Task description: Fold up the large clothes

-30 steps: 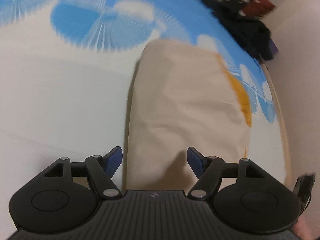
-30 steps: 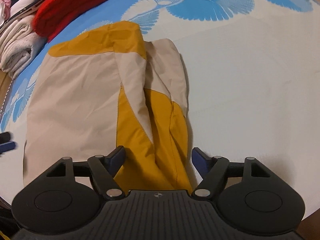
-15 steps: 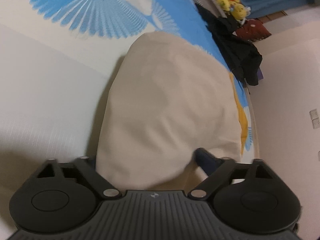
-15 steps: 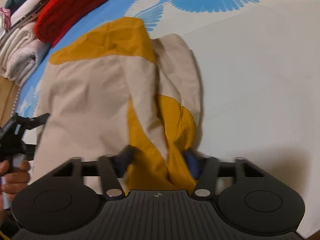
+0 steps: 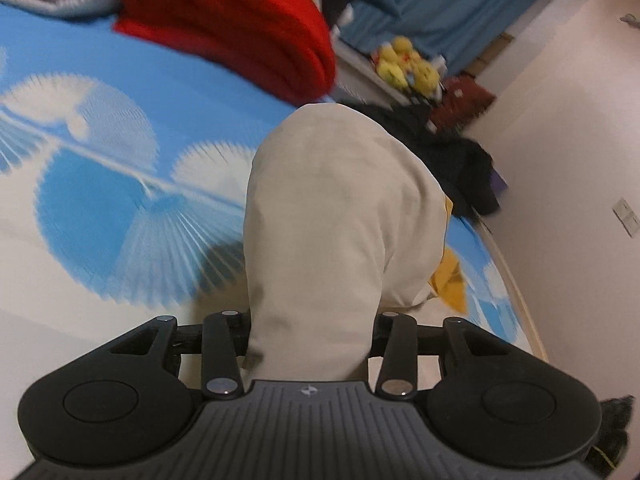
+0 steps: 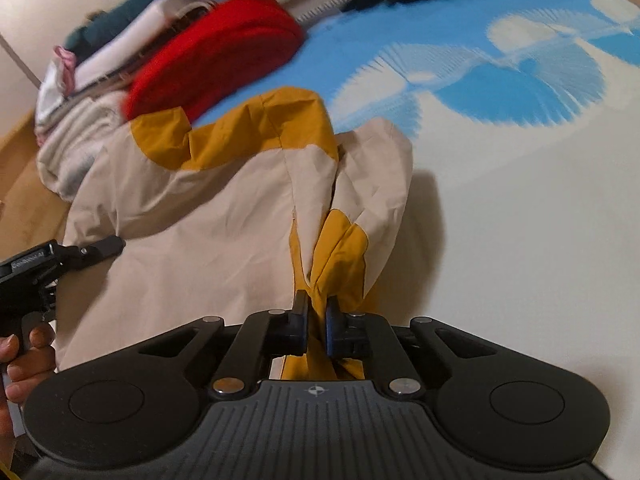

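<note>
A beige and mustard-yellow jacket (image 6: 200, 220) lies on the bed, its near edge lifted off the sheet. My right gripper (image 6: 316, 320) has its jaws closing, and the pads pinch a bunched yellow fold of the hem. In the left wrist view the beige cloth of the jacket (image 5: 340, 220) rises in a hump and fills the gap of my left gripper (image 5: 312, 332). Its jaws are closing on that cloth, which hides the fingertips. At the left edge of the right wrist view, a hand (image 6: 24, 356) holds that left gripper against the jacket's side.
The jacket lies on a blue and white fan-patterned sheet (image 6: 520, 200). A folded red garment (image 5: 240, 20) and pale folded towels (image 6: 80, 140) lie at the far end. Dark clothes (image 5: 460, 152) and yellow plush toys (image 5: 404, 64) lie beyond the bed's edge, near a wall (image 5: 580, 120).
Both grippers stood open over the flat jacket; they have closed on its near edge and lifted it, so the cloth now humps up. Both views have tilted up toward the far end.
</note>
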